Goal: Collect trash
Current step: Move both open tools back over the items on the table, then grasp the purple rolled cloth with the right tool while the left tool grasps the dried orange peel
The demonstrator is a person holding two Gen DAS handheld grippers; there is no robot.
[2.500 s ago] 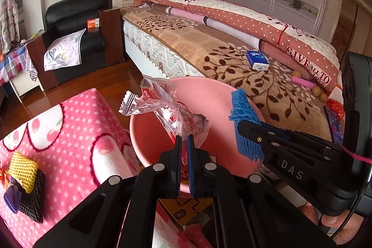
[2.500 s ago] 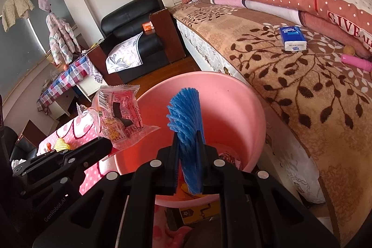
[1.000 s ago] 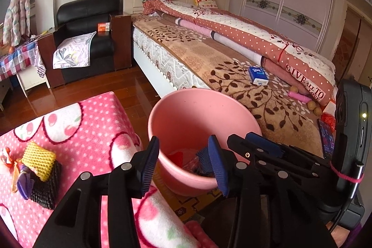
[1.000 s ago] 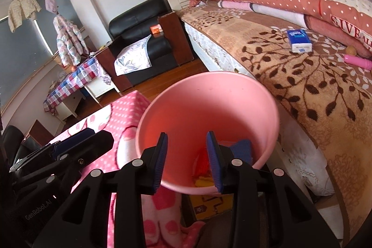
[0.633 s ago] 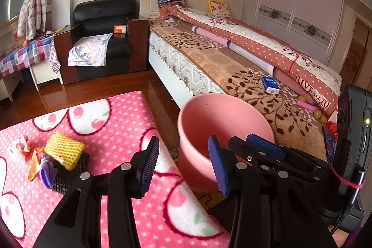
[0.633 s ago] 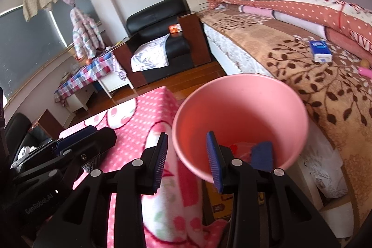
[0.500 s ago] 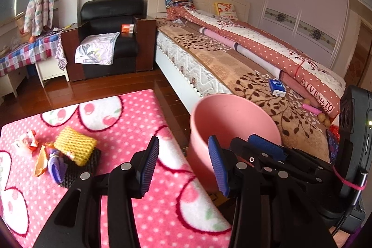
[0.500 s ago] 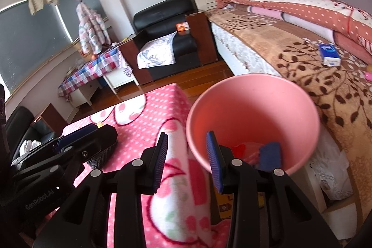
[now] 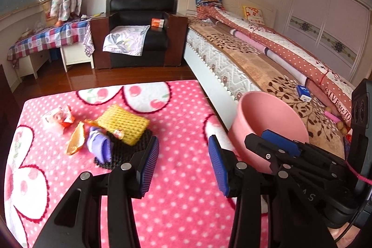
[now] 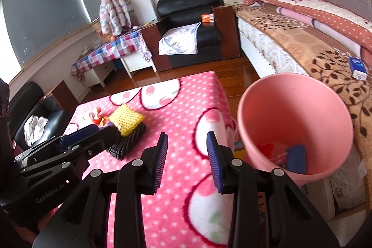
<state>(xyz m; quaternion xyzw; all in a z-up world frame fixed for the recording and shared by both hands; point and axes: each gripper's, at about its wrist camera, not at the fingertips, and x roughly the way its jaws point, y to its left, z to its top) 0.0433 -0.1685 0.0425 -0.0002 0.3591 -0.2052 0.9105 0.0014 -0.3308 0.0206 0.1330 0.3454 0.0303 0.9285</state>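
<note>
A pink bucket (image 10: 295,108) stands at the right of a pink dotted blanket (image 9: 181,190); a blue foam piece (image 10: 295,158) and red wrappers lie in its bottom. Left on the blanket lies a heap: a yellow foam net (image 9: 123,123) on a black net (image 9: 121,150), a purple piece (image 9: 98,145), an orange scrap (image 9: 74,140) and a red-white wrapper (image 9: 57,119). My left gripper (image 9: 183,164) is open and empty over the blanket, right of the heap. My right gripper (image 10: 187,158) is open and empty too, between heap and bucket.
A bed (image 9: 267,64) with a brown leaf cover runs along the right behind the bucket, a blue tissue pack (image 9: 303,92) on it. A black armchair (image 9: 139,27) and a checked-cloth table (image 9: 46,38) stand at the back across a wooden floor.
Both grippers let their trash fall into the bucket and opened, then swung left from above the bucket to over the blanket. The heap has come into view.
</note>
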